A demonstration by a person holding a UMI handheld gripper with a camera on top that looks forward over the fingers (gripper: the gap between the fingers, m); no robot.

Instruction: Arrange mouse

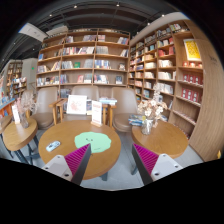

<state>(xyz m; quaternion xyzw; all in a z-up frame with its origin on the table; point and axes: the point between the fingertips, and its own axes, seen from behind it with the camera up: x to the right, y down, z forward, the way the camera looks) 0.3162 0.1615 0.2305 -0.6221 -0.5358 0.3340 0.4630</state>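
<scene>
My gripper (111,160) is held high above the floor and is open, with nothing between the magenta pads (77,158). Just beyond the left finger stands a round wooden table (62,133), and on it lies a light green mat (95,143). A small dark object (52,146) rests on the table left of the mat; it is too small to tell whether it is the mouse. No mouse shows clearly anywhere else.
A second round table (168,140) with a vase of flowers (150,110) stands beyond the right finger. Another table (18,135) is at the left. Tall bookshelves (85,62) line the back and right walls. Grey floor (112,165) shows between the tables.
</scene>
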